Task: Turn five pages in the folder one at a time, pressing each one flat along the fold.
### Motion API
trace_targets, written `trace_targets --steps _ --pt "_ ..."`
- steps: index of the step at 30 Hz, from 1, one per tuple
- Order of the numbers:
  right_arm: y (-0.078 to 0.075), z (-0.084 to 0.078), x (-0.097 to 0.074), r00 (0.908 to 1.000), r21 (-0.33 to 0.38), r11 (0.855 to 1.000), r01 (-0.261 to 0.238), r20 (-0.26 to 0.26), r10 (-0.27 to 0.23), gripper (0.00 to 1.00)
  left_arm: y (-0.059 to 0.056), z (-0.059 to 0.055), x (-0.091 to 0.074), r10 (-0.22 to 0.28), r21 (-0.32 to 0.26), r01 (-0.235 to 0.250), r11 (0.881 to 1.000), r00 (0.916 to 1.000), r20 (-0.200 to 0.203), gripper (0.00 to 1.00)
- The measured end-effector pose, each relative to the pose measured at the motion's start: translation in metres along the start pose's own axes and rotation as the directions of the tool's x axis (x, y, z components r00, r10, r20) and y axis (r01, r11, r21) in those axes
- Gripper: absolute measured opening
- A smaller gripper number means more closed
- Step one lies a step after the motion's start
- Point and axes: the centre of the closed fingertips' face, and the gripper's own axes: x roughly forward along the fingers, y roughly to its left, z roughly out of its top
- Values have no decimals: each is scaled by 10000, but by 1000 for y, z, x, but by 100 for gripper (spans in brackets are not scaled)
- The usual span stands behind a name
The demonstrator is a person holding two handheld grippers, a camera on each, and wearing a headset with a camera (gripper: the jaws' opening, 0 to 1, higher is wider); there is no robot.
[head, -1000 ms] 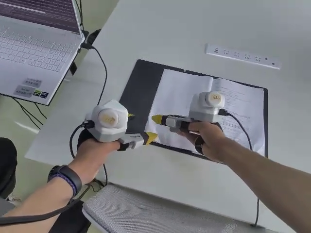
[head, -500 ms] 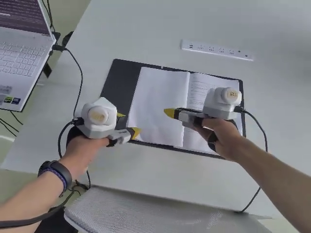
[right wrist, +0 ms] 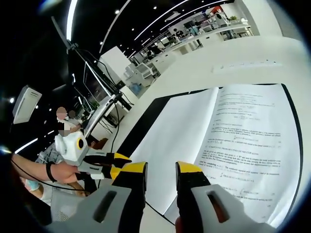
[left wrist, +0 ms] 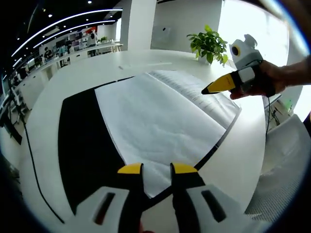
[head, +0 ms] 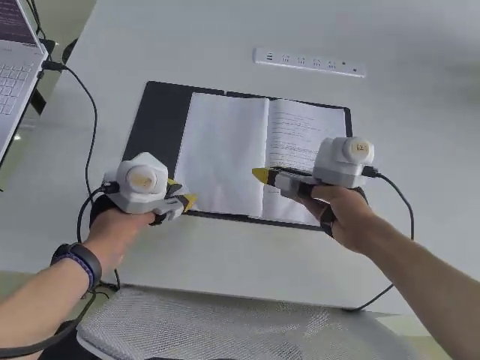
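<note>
The black folder point(head: 154, 127) lies open on the white table, with a blank white page point(head: 221, 150) left of the fold and a printed page point(head: 304, 135) to its right. My left gripper point(head: 180, 193) sits at the folder's near edge by the blank page's lower corner. Its tips point(left wrist: 156, 168) are a little apart with nothing between them. My right gripper point(head: 260, 175) hovers over the fold near the bottom of the pages, pointing left. The jaws point(right wrist: 162, 167) are narrowly open and empty. The right gripper point(left wrist: 214, 87) also appears in the left gripper view, and the left gripper point(right wrist: 119, 165) in the right gripper view.
A white power strip point(head: 309, 62) lies beyond the folder. A laptop point(head: 11, 60) stands at the far left, with a black cable point(head: 82, 97) running along the table edge. A mesh chair point(head: 225, 330) sits below the near edge. A potted plant point(left wrist: 209, 46) stands farther off.
The head camera has swung, shifting the whole picture. Over the folder, my right gripper has moved from the blank page's left part to the fold. The left gripper stays at the near edge.
</note>
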Motion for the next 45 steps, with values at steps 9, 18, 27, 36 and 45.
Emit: trace_targets --steps 9,18,27,36,45 --pt "-5 0 0 10000 7 10000 19 -39 -19 20 -5 1 -5 236 660 -233 9976 9997 -40 18" --pt "-14 12 5 9999 -238 9997 -75 -125 72 17 -3 1 -5 244 491 -243 9985 9997 -6 19" --pt "-36 40 23 10000 -225 9997 25 83 -23 15 -1 1 -3 300 298 -301 9991 9995 54 19" --pt "-48 48 50 9999 125 9999 -13 131 12 10 3 1 -2 297 -223 -294 9993 9995 93 16" --pt "-42 38 57 10000 482 9988 -37 77 33 3 2 0 0 350 27 -350 9994 9994 4 19"
